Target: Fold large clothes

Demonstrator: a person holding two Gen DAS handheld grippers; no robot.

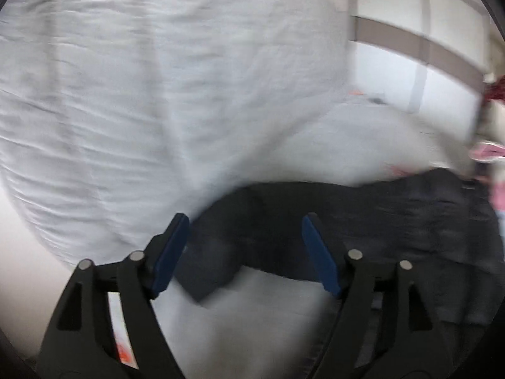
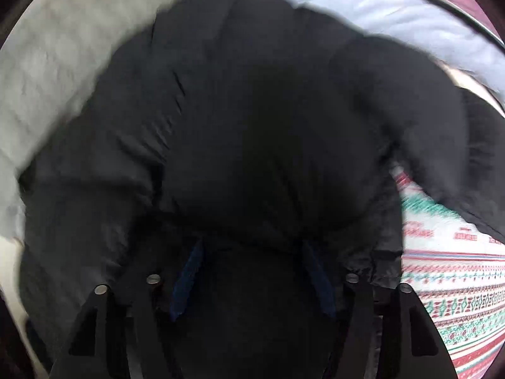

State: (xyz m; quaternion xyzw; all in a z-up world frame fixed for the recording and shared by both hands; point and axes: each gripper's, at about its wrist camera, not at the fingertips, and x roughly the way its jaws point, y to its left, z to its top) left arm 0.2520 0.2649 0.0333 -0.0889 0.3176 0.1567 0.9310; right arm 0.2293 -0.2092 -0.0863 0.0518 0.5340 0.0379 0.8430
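Your left claw (image 1: 244, 237) hangs open and empty above the dark garment (image 1: 363, 218) on the pale bed (image 1: 126, 110) — your right claw (image 2: 252, 271) spreads over its bunched cloth, grip unclear — folding looks unfinished.

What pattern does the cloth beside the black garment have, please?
Red and green banded motifs on white cloth, clearest in the right wrist view.
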